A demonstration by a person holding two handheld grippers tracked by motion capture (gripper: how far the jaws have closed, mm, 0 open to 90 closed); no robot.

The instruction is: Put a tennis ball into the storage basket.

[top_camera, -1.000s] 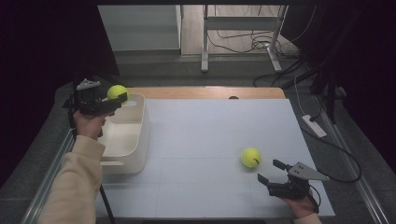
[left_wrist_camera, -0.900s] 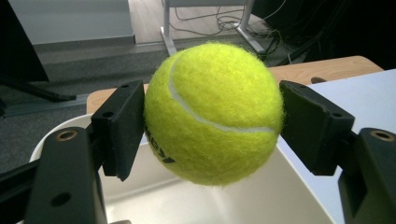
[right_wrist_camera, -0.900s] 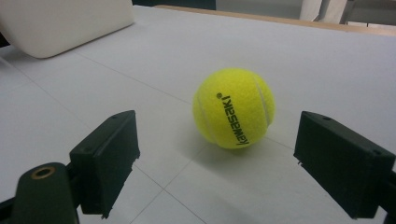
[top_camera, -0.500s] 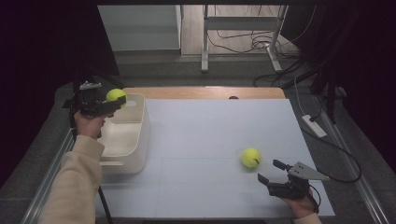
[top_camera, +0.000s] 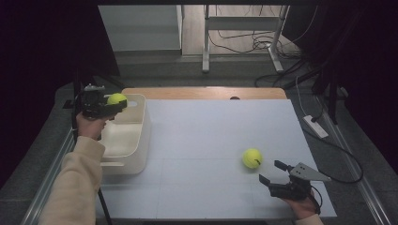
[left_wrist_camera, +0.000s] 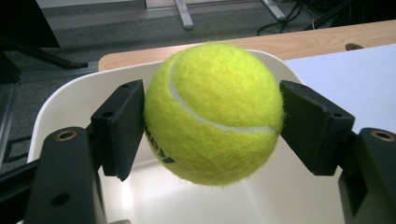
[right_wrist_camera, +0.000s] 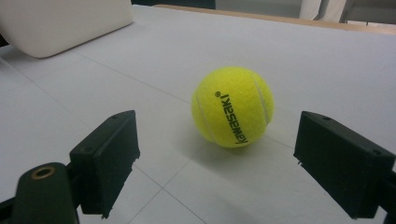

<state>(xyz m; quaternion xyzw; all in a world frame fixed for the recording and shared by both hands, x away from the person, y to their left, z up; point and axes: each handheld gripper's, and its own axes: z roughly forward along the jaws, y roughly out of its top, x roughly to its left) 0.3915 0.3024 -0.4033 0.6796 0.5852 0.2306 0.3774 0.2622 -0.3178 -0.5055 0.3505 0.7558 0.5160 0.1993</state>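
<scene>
left gripper [left_wrist_camera: 212,116]: clamped on fuzzy yellow tennis ball [left_wrist_camera: 215,112], white seam, over white bin [left_wrist_camera: 60,107] | right gripper [right_wrist_camera: 219,163]: jaws wide, second ball [right_wrist_camera: 232,106] reads "kawasaki"

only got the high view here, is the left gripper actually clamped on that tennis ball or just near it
Observer: Clamped. In the left gripper view both pads of the left gripper press the held tennis ball's sides.
Operator: is it over the bin
Observer: Yes, the white bin's inside lies directly beneath it.
Operator: and the right one
Observer: The right gripper is open; the second tennis ball, printed "kawasaki", rests on the table ahead, untouched.
</scene>
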